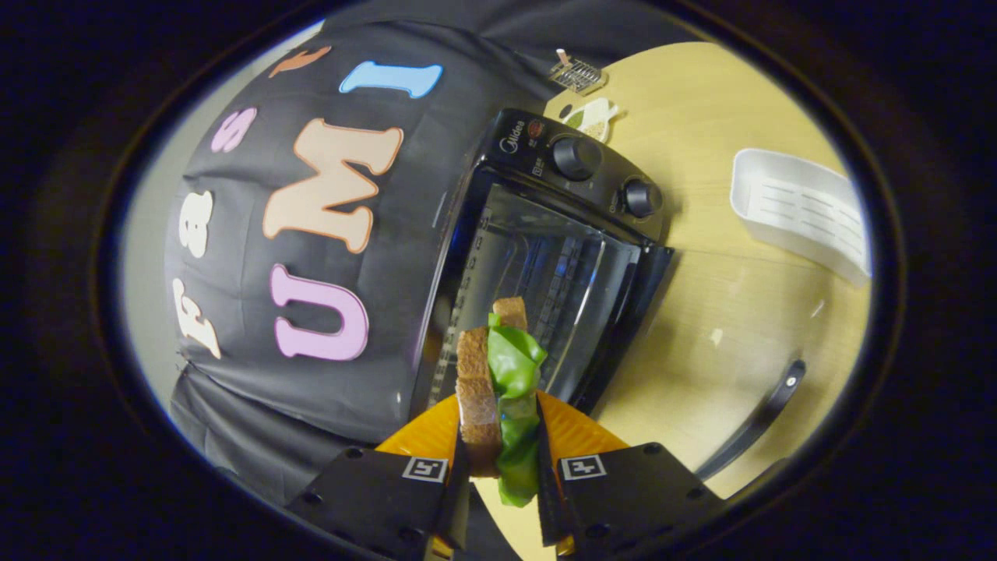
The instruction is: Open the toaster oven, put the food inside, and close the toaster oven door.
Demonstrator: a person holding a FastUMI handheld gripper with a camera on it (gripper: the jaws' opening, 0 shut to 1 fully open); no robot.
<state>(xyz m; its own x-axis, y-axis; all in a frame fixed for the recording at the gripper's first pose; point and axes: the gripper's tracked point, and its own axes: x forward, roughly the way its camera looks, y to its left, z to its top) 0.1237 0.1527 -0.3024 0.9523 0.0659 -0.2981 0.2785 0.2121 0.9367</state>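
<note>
I had the sandwich [498,397] pinched between both fingers of the gripper [502,467], bread and lettuce standing on edge. Just beyond it stood the toaster oven [545,257], door [701,366] down, on the table [740,312]; a white tray [802,210] lay farther off.

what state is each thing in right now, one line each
gripper: shut on the sandwich, one finger on each side
sandwich: held on edge between the fingers, green leaf sticking out, in front of the oven opening
toaster oven: open, cavity visible, nothing seen inside
oven door: swung fully open, its handle out over the table
white tray: on the table, empty
</note>
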